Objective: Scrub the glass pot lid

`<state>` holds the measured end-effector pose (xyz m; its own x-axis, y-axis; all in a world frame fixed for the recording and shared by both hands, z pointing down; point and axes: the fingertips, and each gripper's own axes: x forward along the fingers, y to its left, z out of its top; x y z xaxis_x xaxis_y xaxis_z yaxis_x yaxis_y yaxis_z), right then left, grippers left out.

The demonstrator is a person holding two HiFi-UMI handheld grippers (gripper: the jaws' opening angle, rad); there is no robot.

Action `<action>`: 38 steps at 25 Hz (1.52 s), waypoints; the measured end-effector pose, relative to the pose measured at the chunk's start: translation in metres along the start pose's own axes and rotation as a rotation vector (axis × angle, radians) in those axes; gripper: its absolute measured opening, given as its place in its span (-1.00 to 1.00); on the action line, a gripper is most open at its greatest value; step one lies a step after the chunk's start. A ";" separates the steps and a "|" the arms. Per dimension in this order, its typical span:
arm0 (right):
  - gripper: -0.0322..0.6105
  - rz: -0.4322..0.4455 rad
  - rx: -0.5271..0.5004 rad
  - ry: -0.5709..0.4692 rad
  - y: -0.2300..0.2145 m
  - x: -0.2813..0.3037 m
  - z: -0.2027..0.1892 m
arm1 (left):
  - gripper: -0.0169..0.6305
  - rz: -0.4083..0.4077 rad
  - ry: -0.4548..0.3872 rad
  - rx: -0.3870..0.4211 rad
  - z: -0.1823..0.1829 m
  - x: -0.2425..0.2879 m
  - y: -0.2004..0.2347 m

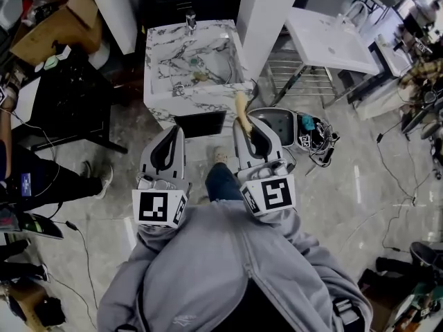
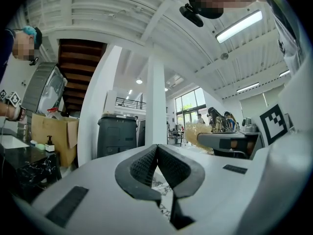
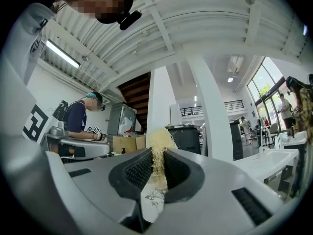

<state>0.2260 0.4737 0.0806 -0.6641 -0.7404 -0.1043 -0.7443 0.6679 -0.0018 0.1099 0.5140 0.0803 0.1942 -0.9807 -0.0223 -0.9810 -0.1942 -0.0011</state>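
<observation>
My right gripper [image 1: 242, 124] is shut on a straw-coloured fibrous scrubber [image 1: 241, 111], which sticks out past the fingertips toward a marble-patterned sink [image 1: 156, 92]. In the right gripper view the scrubber [image 3: 159, 140] is pinched between the ribbed pads of the right gripper [image 3: 157, 153]. My left gripper [image 1: 178, 128] is beside it, shut with nothing in it; in its own view the left gripper [image 2: 157, 147] has its pads touching. Small things lie in the basin, and I cannot make out a glass lid among them. Both grippers are short of the sink.
A white pillar [image 1: 266, 12] stands right of the sink. A white basin on a metal rack [image 1: 325, 40] is further right. A black table [image 1: 69, 95] and a cardboard box [image 1: 48, 23] are at left, where a person [image 1: 28, 178] stands. Gear and cables [image 1: 315, 135] lie on the floor.
</observation>
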 end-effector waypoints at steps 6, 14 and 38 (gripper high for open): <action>-0.73 0.038 0.016 0.011 -0.040 0.081 -0.014 | -0.90 0.024 0.026 -0.001 -0.010 0.077 0.036; -0.72 0.122 0.024 0.040 -0.100 0.218 -0.034 | -0.90 0.094 0.058 -0.029 -0.023 0.195 0.099; -0.72 0.278 0.026 0.100 -0.169 0.384 -0.077 | -0.90 0.175 0.102 -0.056 -0.047 0.359 0.175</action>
<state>0.0919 0.0706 0.1174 -0.8470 -0.5316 -0.0055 -0.5315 0.8470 -0.0128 0.0077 0.1265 0.1189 0.0226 -0.9962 0.0838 -0.9986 -0.0185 0.0496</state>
